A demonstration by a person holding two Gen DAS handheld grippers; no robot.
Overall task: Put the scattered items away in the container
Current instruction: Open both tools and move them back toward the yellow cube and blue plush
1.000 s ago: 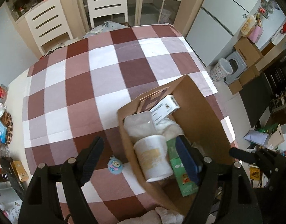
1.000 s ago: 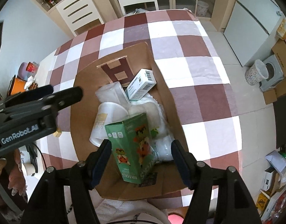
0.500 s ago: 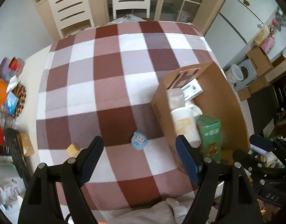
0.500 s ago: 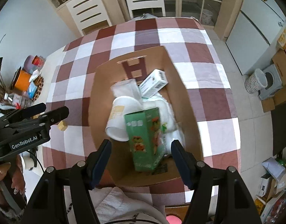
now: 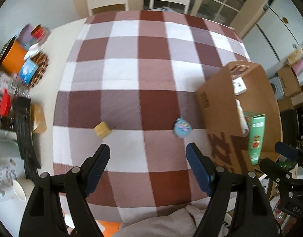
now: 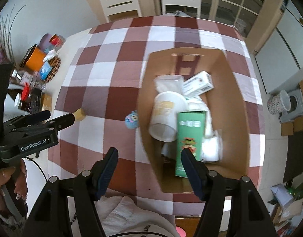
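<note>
Now the left gripper [image 5: 147, 154] is seen over open checked cloth rather than over the cardboard box [image 5: 216, 106], above which it hung a second ago; its jaws are held apart and nothing is between them. Through that shift two loose items have been brought into the left wrist view: a small tan block [image 5: 102, 132] at about eleven o'clock from the gripper, and a round blue toy [image 5: 182, 127] at about one o'clock, just beside the box's near wall. Both lie flat on the surface [image 5: 151, 75], well apart from each other.

The right gripper [image 6: 149, 158] is likewise held with jaws apart and empty, and the green carton [image 6: 189, 136] that stood between its fingers a second ago is now seen lower and farther off, leaning inside the box [image 6: 230, 98] against a white cup [image 6: 165, 110]. A white packet [image 6: 199, 84] and some pale wrapping lie behind them, toward twelve o'clock. It is judged that the carton has been released and counts as stowed.

What is left of the tidying, as far as can be seen, is the block and the toy. The left gripper is judged to be placed for one of them; which is meant cannot be told, since it hangs roughly between the two. Some motion blur is present in both views.
</note>
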